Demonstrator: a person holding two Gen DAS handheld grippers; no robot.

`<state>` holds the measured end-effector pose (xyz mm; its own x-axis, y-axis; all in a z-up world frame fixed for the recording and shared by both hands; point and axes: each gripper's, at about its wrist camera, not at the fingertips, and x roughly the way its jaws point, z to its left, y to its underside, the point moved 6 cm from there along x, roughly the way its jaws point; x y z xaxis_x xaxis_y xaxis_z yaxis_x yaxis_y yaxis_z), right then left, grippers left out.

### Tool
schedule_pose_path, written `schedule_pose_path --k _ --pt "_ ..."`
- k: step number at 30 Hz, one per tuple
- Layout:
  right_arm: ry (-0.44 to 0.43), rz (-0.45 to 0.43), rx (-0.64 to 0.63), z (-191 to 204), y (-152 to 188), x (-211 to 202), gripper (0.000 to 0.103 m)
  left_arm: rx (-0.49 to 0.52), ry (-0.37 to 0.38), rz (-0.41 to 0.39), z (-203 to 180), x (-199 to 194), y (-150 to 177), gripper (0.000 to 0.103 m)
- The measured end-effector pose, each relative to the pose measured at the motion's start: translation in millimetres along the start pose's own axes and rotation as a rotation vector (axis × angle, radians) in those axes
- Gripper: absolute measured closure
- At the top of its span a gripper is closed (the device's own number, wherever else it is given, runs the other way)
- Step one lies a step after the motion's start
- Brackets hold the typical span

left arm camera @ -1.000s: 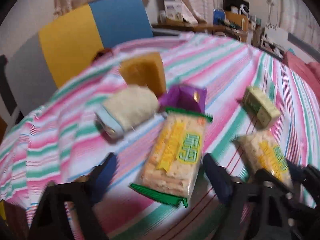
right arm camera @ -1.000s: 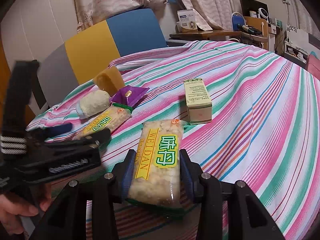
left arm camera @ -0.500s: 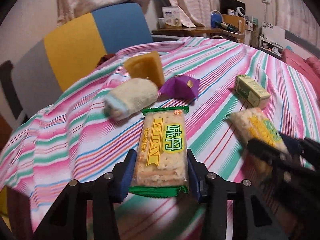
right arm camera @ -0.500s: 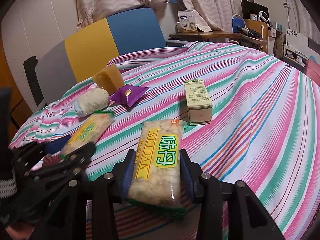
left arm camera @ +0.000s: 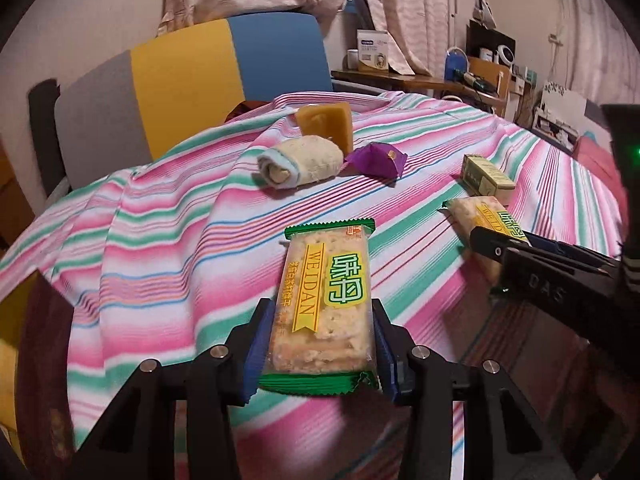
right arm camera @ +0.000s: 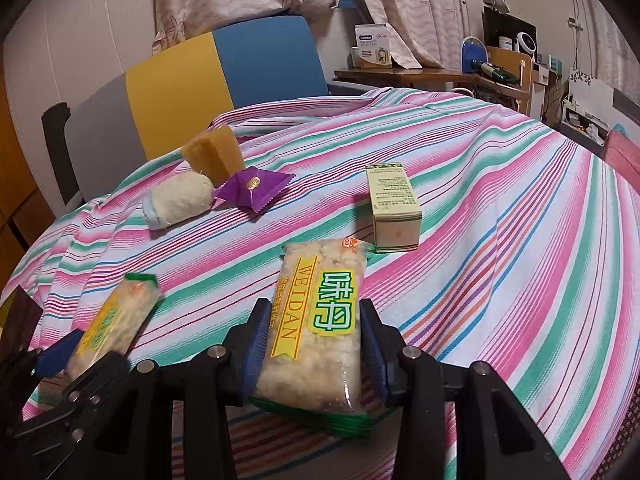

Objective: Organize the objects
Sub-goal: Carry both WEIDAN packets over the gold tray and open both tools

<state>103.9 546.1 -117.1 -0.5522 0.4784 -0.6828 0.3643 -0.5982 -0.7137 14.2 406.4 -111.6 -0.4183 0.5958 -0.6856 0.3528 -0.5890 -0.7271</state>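
**Both claws clamped on cracker packs over the striped table**

Left wrist view: left claw (left arm camera: 320, 344) at lower centre, its jaws closing, blue pads pressed on both long sides of the left cracker pack (left arm camera: 326, 300), green-edged wrapper with yellow "WEIDAN" label. The pack's far end points up-frame over the striped tablecloth (left arm camera: 160, 240).

Right wrist view: right claw (right arm camera: 312, 350) at lower centre, clamped on the right cracker pack (right arm camera: 316, 324), same label, contents look more crumbled. The left claw and its pack show at lower left of this frame.

Loose on the cloth, upper middle of both frames: yellow block (left arm camera: 326, 122) standing behind a rolled cloth (left arm camera: 300, 162), the two touching; purple sachet (left arm camera: 378, 158) just right of the roll. Small carton (right arm camera: 394, 204) lies apart at centre right, close beyond the right pack's far end; contact unclear.

Multicolour chair (right arm camera: 208, 76) stands behind the table, upper left.
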Motion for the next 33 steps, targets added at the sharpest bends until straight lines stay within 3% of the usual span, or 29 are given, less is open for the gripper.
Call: schedule_pose_path --k 9,17,26,33 --pt "0.083 -0.028 -0.087 11 0 -7 0.061 -0.13 0.008 -0.026 29 -27 14 0.056" --pt "0.099 -0.035 -0.116 16 0 -8 0.061 -0.143 0.038 -0.151 41 -86 8 0.056" --pt "0.097 -0.041 -0.088 10 3 -19 0.062 -0.233 0.046 -0.126 60 -106 33 0.056" --pt "0.037 -0.008 -0.048 19 24 -33 0.062 -0.282 0.036 -0.146 79 -128 44 0.056"
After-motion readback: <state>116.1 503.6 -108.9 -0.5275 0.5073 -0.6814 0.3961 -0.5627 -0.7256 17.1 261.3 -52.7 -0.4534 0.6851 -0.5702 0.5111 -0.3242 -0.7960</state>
